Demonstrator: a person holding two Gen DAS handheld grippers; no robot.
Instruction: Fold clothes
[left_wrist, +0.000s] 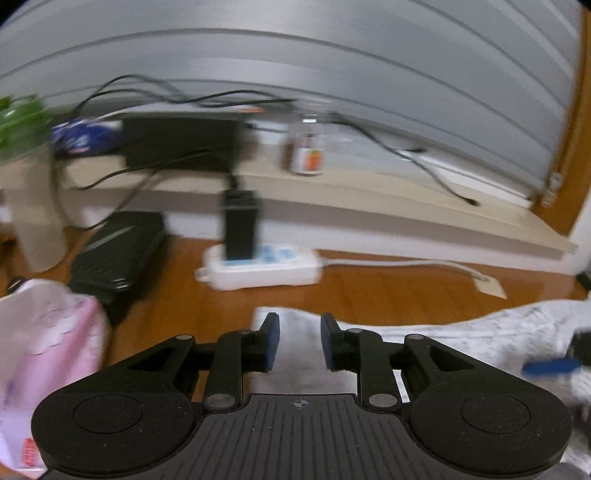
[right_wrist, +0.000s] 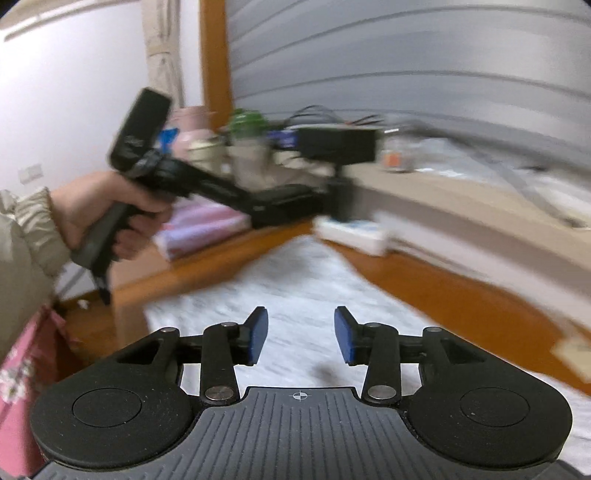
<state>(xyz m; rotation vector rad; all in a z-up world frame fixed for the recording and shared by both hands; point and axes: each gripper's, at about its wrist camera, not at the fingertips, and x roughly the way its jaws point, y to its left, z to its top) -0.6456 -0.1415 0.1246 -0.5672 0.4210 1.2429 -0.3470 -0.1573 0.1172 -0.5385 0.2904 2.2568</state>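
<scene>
A white garment with a fine grey pattern (right_wrist: 295, 284) lies spread on the wooden floor; it also shows in the left wrist view (left_wrist: 480, 336). My left gripper (left_wrist: 300, 341) is open and empty just above the garment's near edge. My right gripper (right_wrist: 301, 339) is open and empty, hovering over the middle of the garment. In the right wrist view the left gripper's body (right_wrist: 207, 181) is held in a hand at the left, above the floor. A blue pad (left_wrist: 550, 365) of the right gripper shows at the right edge of the left wrist view.
A white power strip (left_wrist: 258, 267) with a black adapter lies on the floor ahead. A low beige shelf (left_wrist: 369, 192) holds a black box, cables and a small jar (left_wrist: 306, 155). A pink-white cloth (left_wrist: 44, 350) and a black case (left_wrist: 118, 258) lie at left.
</scene>
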